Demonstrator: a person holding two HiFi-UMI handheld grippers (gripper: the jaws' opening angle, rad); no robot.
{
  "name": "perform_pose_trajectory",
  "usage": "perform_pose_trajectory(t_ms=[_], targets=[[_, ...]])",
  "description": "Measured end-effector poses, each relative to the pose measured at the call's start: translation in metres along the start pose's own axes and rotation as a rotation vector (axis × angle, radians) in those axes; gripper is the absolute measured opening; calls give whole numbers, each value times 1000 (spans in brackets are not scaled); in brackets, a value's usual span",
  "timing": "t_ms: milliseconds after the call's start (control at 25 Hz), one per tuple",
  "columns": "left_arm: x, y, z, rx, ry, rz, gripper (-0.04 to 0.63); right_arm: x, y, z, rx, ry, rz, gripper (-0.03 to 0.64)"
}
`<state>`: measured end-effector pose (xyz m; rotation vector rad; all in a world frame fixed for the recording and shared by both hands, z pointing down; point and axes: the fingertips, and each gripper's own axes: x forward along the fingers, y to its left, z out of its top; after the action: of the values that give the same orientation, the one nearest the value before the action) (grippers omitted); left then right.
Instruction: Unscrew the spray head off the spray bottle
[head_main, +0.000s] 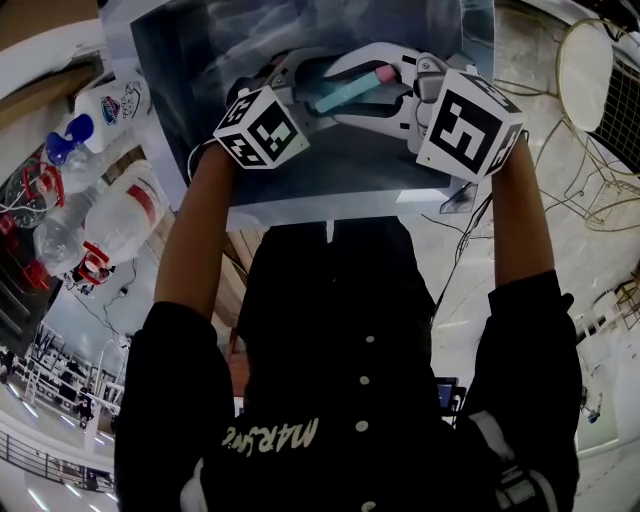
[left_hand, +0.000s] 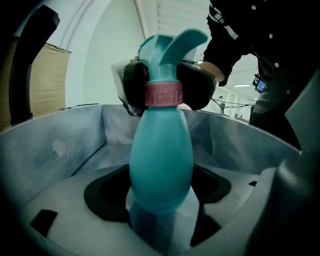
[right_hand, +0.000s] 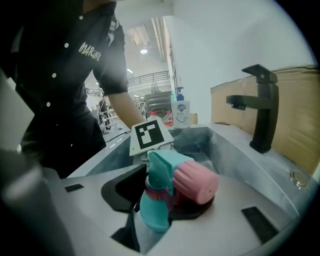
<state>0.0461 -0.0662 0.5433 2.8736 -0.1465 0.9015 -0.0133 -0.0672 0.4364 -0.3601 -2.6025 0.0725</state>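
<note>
A teal spray bottle (left_hand: 161, 155) is held above the steel sink (left_hand: 55, 145), lying roughly level between my two grippers. My left gripper (left_hand: 161, 192) is shut on its rounded body, with the bottle's base toward that camera. Its spray head (right_hand: 167, 167) is teal, with a pink nozzle cap (right_hand: 197, 182) and a pink collar (left_hand: 163, 93). My right gripper (right_hand: 165, 200) is shut on the spray head, its dark pads (left_hand: 132, 87) pressing either side at the collar. From the head view, the bottle (head_main: 350, 88) shows between the left gripper (head_main: 300, 85) and right gripper (head_main: 385, 85).
A black faucet (right_hand: 260, 107) stands on the sink's far rim. A soap pump bottle (right_hand: 181, 112) and several clear bottles (head_main: 120, 215) stand on the counter at the left. A wire basket (head_main: 600, 100) is at the right. The person stands close against the sink's near edge.
</note>
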Motion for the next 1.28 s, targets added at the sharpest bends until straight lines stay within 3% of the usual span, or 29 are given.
perform_pose_trajectory(t_ms=[240,400,480,680,840,960,1040,1160,1280], targets=[[0,-3,0,20,5,-26,385,1,0,-2,26,10,-2,174],[0,-2,-1,18,8,-21,385,0,-5,-15,35,63,-89,278],[0,-2,-3,18,9,-19,385,-7,-5,-19,73,69,-136,294],[0,-2,-1,20,9,-19,385,-43,-8,-24,175,104,-348,341],[0,-1,-1,18,10,-10,385,-72,-2,-12,273,33,-533,342],[1,0,0,22,11,-1,385,-71,7,7,410,-103,-682,329],[2,0,1,25,13,3,385,-57,13,14,550,-167,-726,327],[2,0,2,19,15,11,385,-34,17,11,700,-144,-767,331],[2,1,2,10,16,20,385,-29,10,1,790,-89,-905,335]])
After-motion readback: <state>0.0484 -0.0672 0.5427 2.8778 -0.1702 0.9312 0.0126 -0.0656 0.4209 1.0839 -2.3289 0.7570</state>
